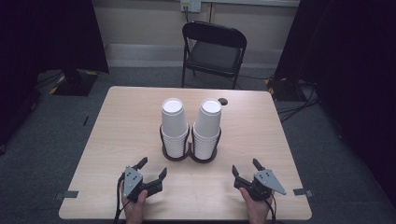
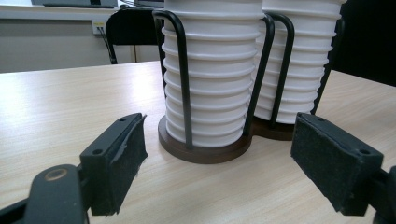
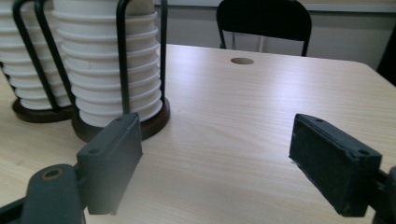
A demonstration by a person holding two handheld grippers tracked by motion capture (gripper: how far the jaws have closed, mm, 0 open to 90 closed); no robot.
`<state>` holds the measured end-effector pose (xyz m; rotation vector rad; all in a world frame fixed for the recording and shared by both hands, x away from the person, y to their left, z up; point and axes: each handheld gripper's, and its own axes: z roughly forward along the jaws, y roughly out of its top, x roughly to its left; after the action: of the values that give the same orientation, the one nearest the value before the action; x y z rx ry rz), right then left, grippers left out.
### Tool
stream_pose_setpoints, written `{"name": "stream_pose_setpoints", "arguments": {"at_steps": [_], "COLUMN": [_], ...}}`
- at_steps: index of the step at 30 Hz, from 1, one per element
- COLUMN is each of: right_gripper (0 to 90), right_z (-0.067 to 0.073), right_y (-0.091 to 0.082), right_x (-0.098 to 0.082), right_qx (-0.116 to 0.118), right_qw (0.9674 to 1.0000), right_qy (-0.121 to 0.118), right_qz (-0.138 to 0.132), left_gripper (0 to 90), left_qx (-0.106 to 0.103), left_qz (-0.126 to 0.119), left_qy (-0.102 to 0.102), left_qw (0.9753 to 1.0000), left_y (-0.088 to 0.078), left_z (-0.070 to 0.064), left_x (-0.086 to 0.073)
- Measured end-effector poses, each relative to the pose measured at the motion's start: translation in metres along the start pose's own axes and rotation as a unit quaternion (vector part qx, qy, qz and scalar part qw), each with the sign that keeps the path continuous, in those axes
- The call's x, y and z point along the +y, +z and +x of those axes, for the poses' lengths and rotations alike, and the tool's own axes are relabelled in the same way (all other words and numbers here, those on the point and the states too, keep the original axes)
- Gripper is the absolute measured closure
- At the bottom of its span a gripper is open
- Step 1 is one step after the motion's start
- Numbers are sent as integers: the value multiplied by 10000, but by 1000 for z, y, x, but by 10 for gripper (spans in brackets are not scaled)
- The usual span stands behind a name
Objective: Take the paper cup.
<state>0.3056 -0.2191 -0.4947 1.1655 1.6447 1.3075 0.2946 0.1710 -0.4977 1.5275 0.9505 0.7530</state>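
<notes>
Near the table's (image 1: 116, 140) front edge, the left gripper (image 1: 152, 169) rests with jaws wide apart, holding nothing. In the middle, two stacks of white paper cups (image 1: 173, 126) stand in a black wire holder (image 1: 189, 154). At right, the right gripper (image 1: 246, 169) also gapes, empty.

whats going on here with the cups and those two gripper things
A person sits at a wooden table with a gripper in each hand. The left gripper and right gripper are both open, hold nothing and sit near the table's front edge. Ahead of them, two stacks of white cups stand upside down, side by side in a black wire holder with dark round bases. Neither gripper touches the cups. A black folding chair stands beyond the table.
</notes>
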Motion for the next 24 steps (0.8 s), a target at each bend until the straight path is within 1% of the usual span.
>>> {"name": "stream_pose_setpoints", "arguments": {"at_steps": [3,4,6,10,11,12,13,16,17,19,20,22,23,24], "right_gripper": [180,209,222,226,227,227,228,236,287,286,300,301,301,311], "right_z": [0,1,2,2,2,2,2,4,6,7,9,10,10,11], "right_y": [0,1,2,2,2,3,3,3,1,0,-1,-1,-1,0], "right_x": [0,0,1,1,1,2,3,5,9,11,17,20,20,24], "right_qx": [26,97,128,201,233,275,318,366,460,497,648,763,763,869], "right_qw": [10000,9999,9998,9997,9997,9995,9994,9993,9989,9988,9979,9970,9970,9960], "right_qy": [37,5,-29,1,33,48,67,60,27,31,19,32,32,131], "right_qz": [11,54,113,113,110,122,97,105,38,10,-52,-132,-132,-166], "left_gripper": [176,176,176,176,175,175,175,175,175,175,175,174,173,173], "left_qx": [-51,-38,-47,-102,-102,-80,-55,-58,-44,-39,-60,-89,-89,-97], "left_qz": [-2,8,12,28,28,3,1,-10,8,18,2,-25,-25,-9], "left_qy": [-3,-18,-11,35,35,-8,3,-5,-34,-26,22,34,34,50], "left_qw": [10000,10000,10000,9999,9999,10000,10000,10000,10000,10000,10000,10000,10000,9999], "left_y": [0,0,0,0,0,0,0,0,0,0,0,0,0,0], "left_z": [0,0,0,1,1,0,1,1,1,1,1,0,0,0], "left_x": [0,0,0,0,0,0,0,0,0,0,0,0,0,0]}}
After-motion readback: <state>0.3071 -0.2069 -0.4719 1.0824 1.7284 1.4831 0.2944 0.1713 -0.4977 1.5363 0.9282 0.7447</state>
